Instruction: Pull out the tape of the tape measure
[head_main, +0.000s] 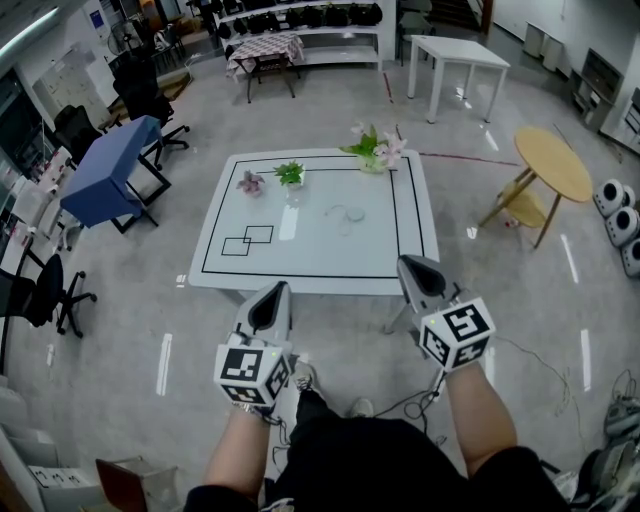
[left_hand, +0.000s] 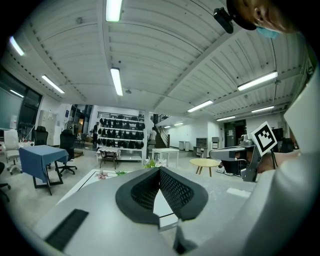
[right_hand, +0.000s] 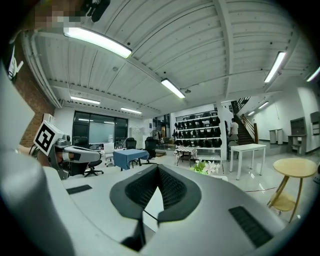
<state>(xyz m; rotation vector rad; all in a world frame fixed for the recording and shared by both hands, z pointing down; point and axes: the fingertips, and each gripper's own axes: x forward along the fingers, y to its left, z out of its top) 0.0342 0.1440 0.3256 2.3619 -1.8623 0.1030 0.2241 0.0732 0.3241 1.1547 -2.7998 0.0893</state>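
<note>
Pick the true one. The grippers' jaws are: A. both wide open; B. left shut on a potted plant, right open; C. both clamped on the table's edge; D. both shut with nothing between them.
D: each gripper view shows its jaws meeting at the tip, so the left gripper and right gripper are shut and empty.

Bright, even indoor light falls from long ceiling tubes (left_hand: 114, 80). Their glare streaks the glossy floor (head_main: 165, 362) around the table (head_main: 300, 284) and leaves a pale smear on the tabletop. Shadows under the table are soft and faint. Both gripper views bulge like a fisheye, with black corners. The head view is sharp near the table and bends straight lines far from it.
</note>
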